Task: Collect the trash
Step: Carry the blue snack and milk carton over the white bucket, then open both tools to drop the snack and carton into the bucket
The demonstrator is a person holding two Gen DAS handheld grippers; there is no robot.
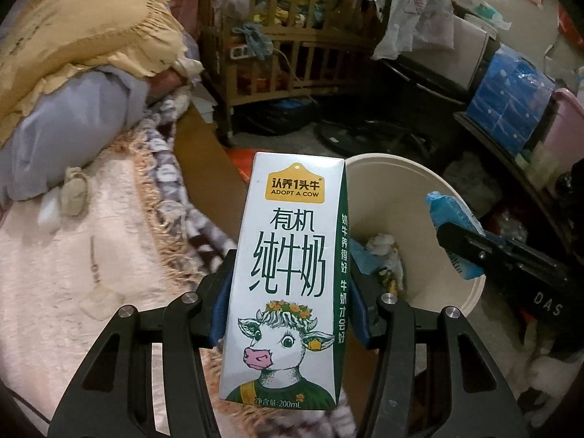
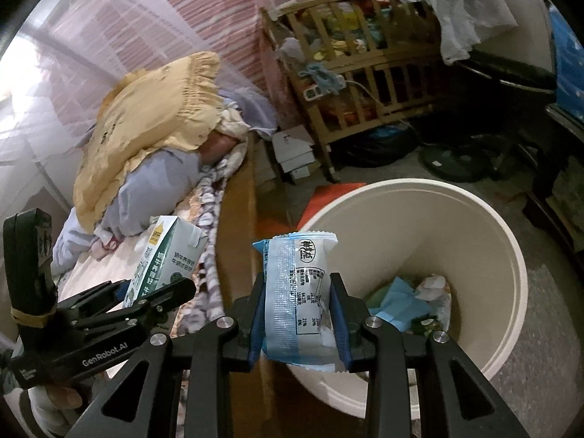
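Risk sits mostly with the carton [image 1: 288, 284]: from the left wrist view it hangs over the bed [image 1: 91, 255] edge, beside the bin [image 1: 471, 292] and not above its mouth, so letting go now would likely drop it onto the bedding or the floor. It is clamped upright between the pads of the left gripper [image 1: 288, 314], gripped across its lower half; a tall box held low could tilt or slip if swung fast. The wrapper [image 2: 299, 292] is pinched in the right gripper [image 2: 299, 314] just at the bin's [image 2: 511, 292] near rim. Being light and crinkly, it might cling to a pad or flutter outside unless carried further over the opening. The bin already holds some crumpled scraps.
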